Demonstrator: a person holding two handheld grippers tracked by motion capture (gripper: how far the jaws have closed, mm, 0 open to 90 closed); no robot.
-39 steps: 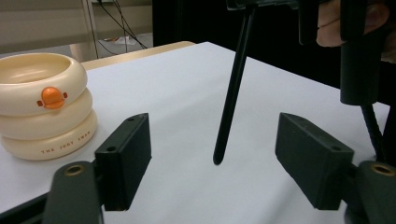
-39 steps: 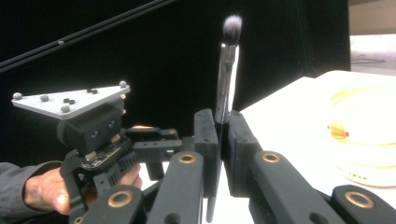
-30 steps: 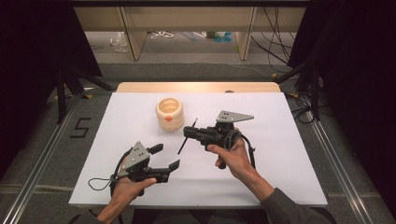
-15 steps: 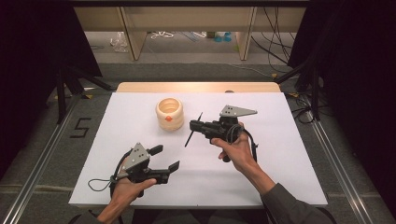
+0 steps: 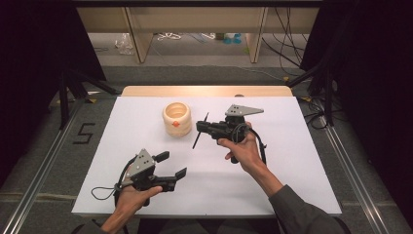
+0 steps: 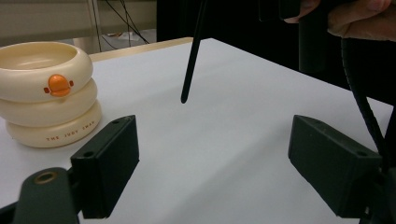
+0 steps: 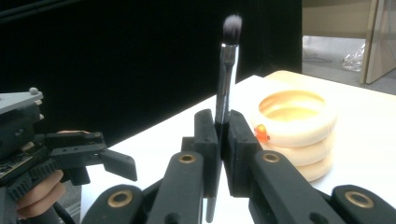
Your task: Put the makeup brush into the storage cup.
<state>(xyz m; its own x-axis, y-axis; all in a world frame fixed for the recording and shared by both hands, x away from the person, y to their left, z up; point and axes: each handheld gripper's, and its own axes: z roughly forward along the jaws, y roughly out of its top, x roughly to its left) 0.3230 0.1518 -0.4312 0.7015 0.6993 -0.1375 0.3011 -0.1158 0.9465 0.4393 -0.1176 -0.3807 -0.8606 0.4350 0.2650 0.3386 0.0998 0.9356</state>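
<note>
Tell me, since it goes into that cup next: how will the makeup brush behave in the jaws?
The makeup brush looks slim and stiff, so it probably won't bend. Its round, smooth handle, clamped by the right gripper, could swivel or slip if knocked. The ringed cream cup looks squat, so it seems unlikely to tip.
</note>
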